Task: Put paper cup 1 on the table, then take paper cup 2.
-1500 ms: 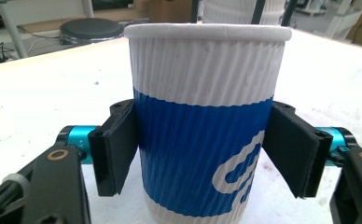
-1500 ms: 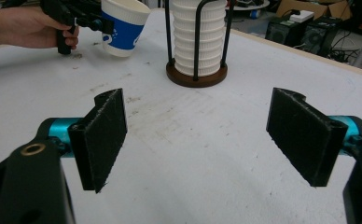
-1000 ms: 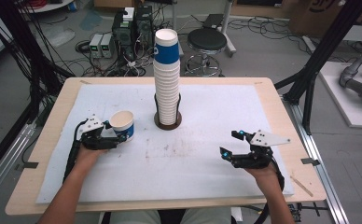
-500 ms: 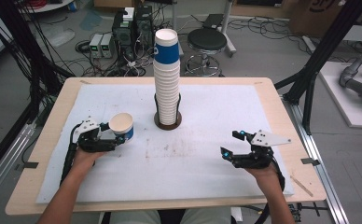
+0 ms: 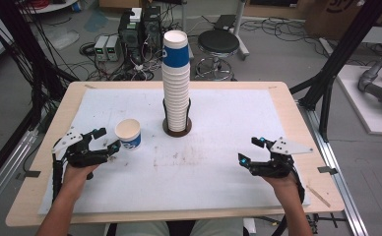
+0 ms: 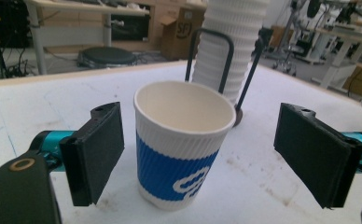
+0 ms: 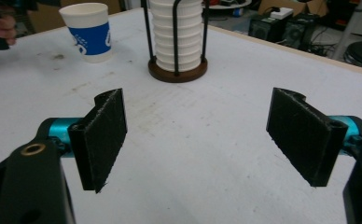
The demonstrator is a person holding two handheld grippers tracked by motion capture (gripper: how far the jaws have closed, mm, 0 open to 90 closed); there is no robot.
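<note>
1. Two grippers lie low over the table (image 5: 287,113); your left gripper (image 5: 111,139) has just opened, clear of the upright paper cup (image 5: 128,133).
2. Your right gripper (image 5: 250,150) gapes empty.
3. White cup, blue band, beside the cup stack (image 5: 176,88).

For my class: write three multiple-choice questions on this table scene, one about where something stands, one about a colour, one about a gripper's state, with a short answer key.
1. Where does the single paper cup stand?
A. On top of the cup stack
B. On the table, just ahead of the left gripper
C. Beside the right gripper

2. What colour is the band round that cup?
A. Red
B. Green
C. Blue

3. How does the left gripper stand toward the cup?
A. Open, pads clear of it
C. Lifting it off the table
B. Clamped on it

Key: 1 B, it stands on the white mat, left of the cup stack. 2 C, the left gripper view shows a blue band. 3 A, gaps show between both pads and the cup wall; its jaws have just been opening.
</note>
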